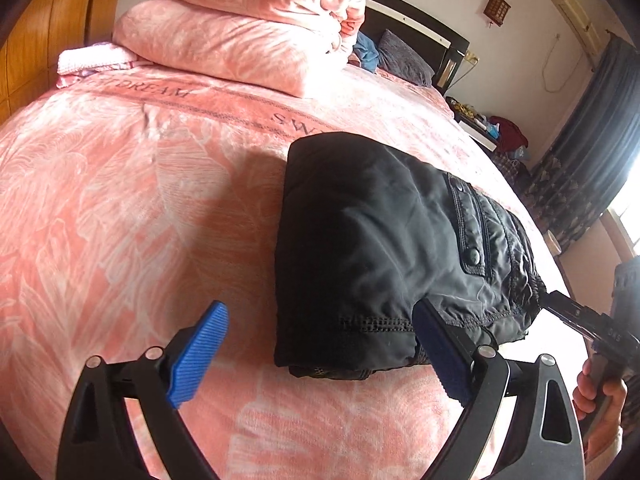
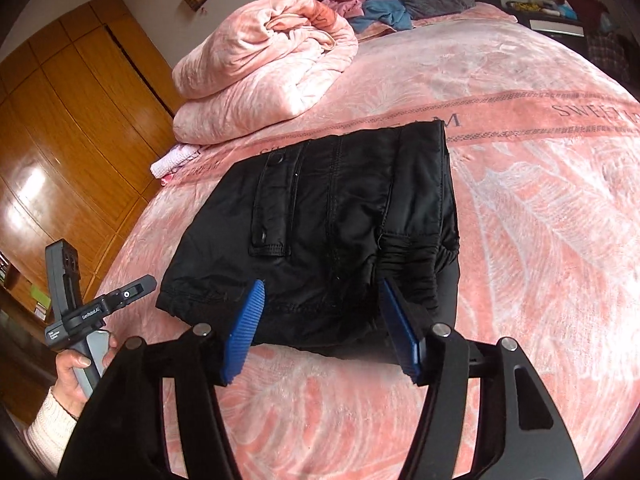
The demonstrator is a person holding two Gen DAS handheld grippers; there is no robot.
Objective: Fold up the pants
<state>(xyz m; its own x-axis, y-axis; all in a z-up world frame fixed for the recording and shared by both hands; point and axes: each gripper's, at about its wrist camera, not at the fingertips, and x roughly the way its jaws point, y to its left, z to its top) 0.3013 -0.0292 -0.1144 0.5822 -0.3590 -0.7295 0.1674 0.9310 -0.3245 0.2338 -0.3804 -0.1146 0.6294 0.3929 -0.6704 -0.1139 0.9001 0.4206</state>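
On the bed, left wrist view first:
pants: black padded nylon pants [image 1: 380,248], folded into a compact stack, lying on the pink leaf-patterned plush bed cover [image 1: 120,208], near its front edge.
left tool: left tool [image 1: 316,356] spread wide, blue ribbed pads apart; right-side pad just at the stack's near hem corner, contact unclear; nothing pinched.
handling: my read is soft, light, slick shell over puffy fill; layers likely to slide and spring open. Best hold looks like the stitched hem or the folded edge, taking all layers together.
writing: woven band on the cover reads "...T DREAM" and "SW...", partly hidden.
other: folded pink plush quilt [image 1: 240,24] well behind the pants.

Right wrist view:
pants: same stack, snap-flap pocket [image 2: 276,204] on top, gathered elastic waistband [image 2: 412,264] at the near right corner.
right tool: right tool [image 2: 320,332] spread, pads either side of the near edge, low over it; no cloth between them.
writing: cover band reads "SWEET..." at right and "...M" behind the pants; the left tool's body carries small white print, too small to read reliably.
risk: judged, elastic bunching makes that corner thick and uneven.
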